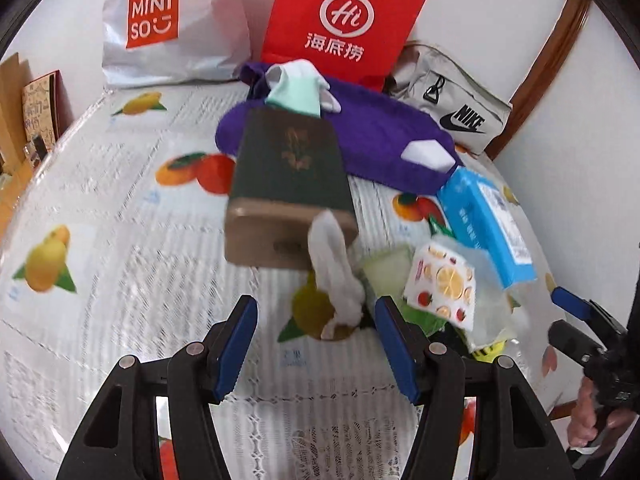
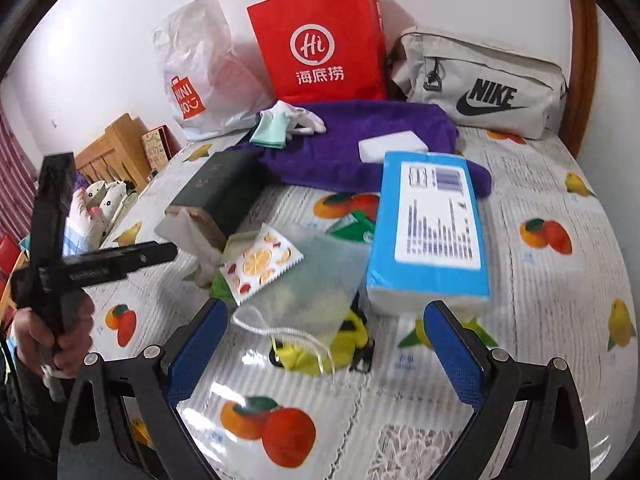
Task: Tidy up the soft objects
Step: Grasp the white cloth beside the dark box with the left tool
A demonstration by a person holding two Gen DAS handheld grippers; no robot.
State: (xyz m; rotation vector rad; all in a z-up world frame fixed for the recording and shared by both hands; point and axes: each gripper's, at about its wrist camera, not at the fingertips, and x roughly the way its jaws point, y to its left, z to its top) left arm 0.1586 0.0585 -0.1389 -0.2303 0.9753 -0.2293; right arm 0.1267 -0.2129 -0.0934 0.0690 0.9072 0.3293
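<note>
1. Two grippers are over a table with a fruit-print cloth (image 2: 540,184); the left gripper (image 1: 316,344) stands at the bottom centre of its view with jaws apart and nothing pressed between them; a white tissue (image 1: 334,268) hangs from a dark box (image 1: 290,184) just above the gap.
2. The right gripper (image 2: 326,354) is at the bottom centre of its view, jaws wide open and empty; a yellow item (image 2: 316,354) and a white cord lie on the cloth between the blue pads (image 2: 198,344).
3. A see-through pouch (image 2: 316,280) lies in the middle of the right view; a fruit-pattern packet (image 2: 260,264) rests on its left part; a blue tissue pack (image 2: 430,224) is just to its right.
4. A purple towel (image 2: 360,128) lies in the upper middle; a white block (image 2: 394,146) and white and mint gloves (image 2: 280,124) rest on it.
5. A red paper bag (image 2: 324,40), a white plastic bag (image 2: 196,64) and a grey pouch (image 2: 480,84) stand along the wall at the top.
</note>
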